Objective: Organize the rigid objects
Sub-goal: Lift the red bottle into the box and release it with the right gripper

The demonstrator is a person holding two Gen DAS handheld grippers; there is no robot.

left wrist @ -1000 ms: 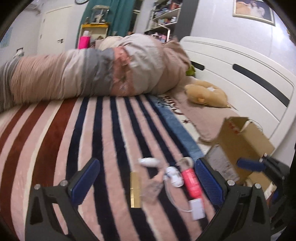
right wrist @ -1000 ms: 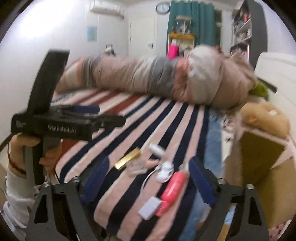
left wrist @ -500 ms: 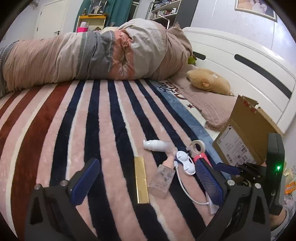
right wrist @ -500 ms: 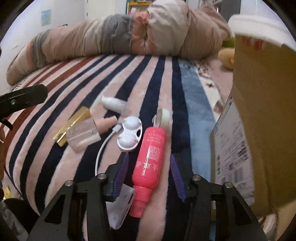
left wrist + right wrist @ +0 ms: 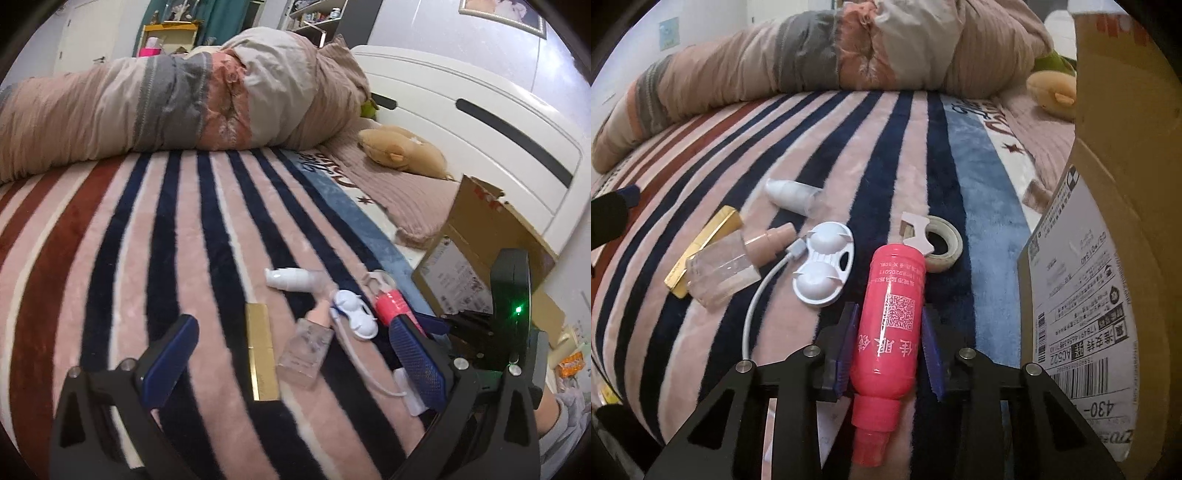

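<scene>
A pink bottle [image 5: 892, 314] lies on the striped blanket, and my right gripper [image 5: 889, 338] has closed its blue pads against both its sides. Beside it lie a white twin-dome case [image 5: 823, 264] with a cable, a clear bottle with a beige cap [image 5: 727, 264], a gold bar [image 5: 703, 249], a small white bottle [image 5: 792, 195] and a tape roll [image 5: 942, 242]. My left gripper [image 5: 291, 354] is open and empty above the gold bar [image 5: 261, 356] and the clear bottle [image 5: 308, 349]. The pink bottle [image 5: 391, 304] shows at its right.
An open cardboard box [image 5: 1108, 229] with a shipping label stands right of the objects; it also shows in the left wrist view [image 5: 476, 240]. A rolled duvet [image 5: 177, 99] lies across the far bed. A plush toy [image 5: 402, 151] rests by the white headboard [image 5: 480, 110].
My right gripper has moved down and forward onto the pink bottle and narrowed its jaws around it. My left gripper has dropped lower toward the gold bar and stayed open.
</scene>
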